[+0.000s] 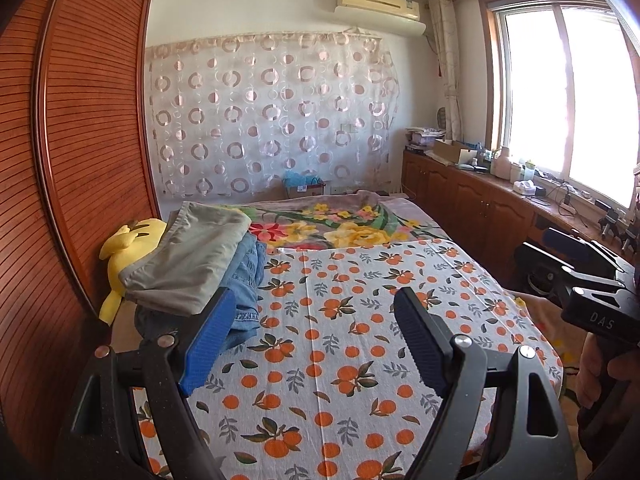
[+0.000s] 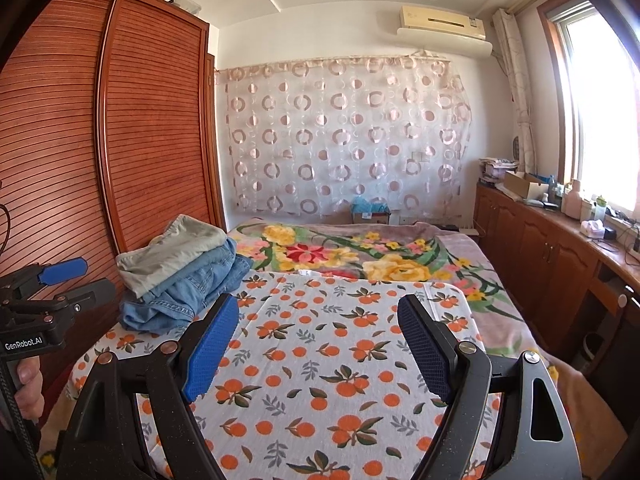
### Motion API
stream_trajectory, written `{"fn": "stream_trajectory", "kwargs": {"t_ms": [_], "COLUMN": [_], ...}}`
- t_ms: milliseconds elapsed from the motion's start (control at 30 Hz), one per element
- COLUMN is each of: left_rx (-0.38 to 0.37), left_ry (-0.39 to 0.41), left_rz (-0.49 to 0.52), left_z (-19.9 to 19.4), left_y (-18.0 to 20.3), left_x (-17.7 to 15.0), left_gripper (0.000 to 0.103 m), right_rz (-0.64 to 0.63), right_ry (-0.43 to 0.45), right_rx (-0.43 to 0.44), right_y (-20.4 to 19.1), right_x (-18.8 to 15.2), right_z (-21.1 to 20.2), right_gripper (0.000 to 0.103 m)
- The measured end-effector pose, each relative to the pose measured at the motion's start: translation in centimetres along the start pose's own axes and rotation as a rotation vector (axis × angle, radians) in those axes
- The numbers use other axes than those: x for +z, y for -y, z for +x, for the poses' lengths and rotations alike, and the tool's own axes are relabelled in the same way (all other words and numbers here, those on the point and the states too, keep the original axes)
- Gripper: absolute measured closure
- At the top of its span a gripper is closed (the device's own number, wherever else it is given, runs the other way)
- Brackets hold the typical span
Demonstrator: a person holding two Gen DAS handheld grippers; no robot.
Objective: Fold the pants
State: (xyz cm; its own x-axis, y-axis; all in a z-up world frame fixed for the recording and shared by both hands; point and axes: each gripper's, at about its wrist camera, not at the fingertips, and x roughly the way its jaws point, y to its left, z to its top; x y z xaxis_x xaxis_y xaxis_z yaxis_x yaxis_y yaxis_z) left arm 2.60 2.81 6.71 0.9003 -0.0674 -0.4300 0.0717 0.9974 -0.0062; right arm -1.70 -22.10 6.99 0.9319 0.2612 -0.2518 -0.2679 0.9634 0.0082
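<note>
A pile of pants lies at the left side of the bed: grey-green pants rest folded on top of crumpled blue jeans. My left gripper is open and empty, held above the orange-print sheet, its left finger just in front of the pile. My right gripper is open and empty above the same sheet, the pile to its left. Each gripper also shows in the other's view, the right one and the left one.
A yellow plush toy lies behind the pile against the wooden wardrobe. A floral blanket covers the far half of the bed. A wooden cabinet with clutter runs under the window on the right.
</note>
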Motion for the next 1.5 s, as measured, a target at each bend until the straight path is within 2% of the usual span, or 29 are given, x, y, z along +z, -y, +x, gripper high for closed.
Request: {"fn": "stream_trajectory", "kwargs": {"t_ms": [400, 600, 1500], "left_rx": [0.018, 0.018, 0.022], "left_ry": [0.001, -0.01, -0.017], "left_rz": [-0.014, -0.026, -0.028], "left_z": [-1.0, -0.8, -0.7], "left_y": [-0.5, -0.7, -0.7], "left_x": [-1.6, -2.3, -2.5], "left_gripper": [0.021, 0.021, 0.021], "right_rz": [0.014, 0.013, 0.013], "right_ry": [0.016, 0.001, 0.001], "right_rx": [-0.028, -0.039, -0.037], "right_y": [-0.2, -0.1, -0.2], "right_x": [-1.5, -1.8, -2.2], "right_z": [-1.2, -0.5, -0.8], "right_gripper": [0.02, 0.02, 0.02]}}
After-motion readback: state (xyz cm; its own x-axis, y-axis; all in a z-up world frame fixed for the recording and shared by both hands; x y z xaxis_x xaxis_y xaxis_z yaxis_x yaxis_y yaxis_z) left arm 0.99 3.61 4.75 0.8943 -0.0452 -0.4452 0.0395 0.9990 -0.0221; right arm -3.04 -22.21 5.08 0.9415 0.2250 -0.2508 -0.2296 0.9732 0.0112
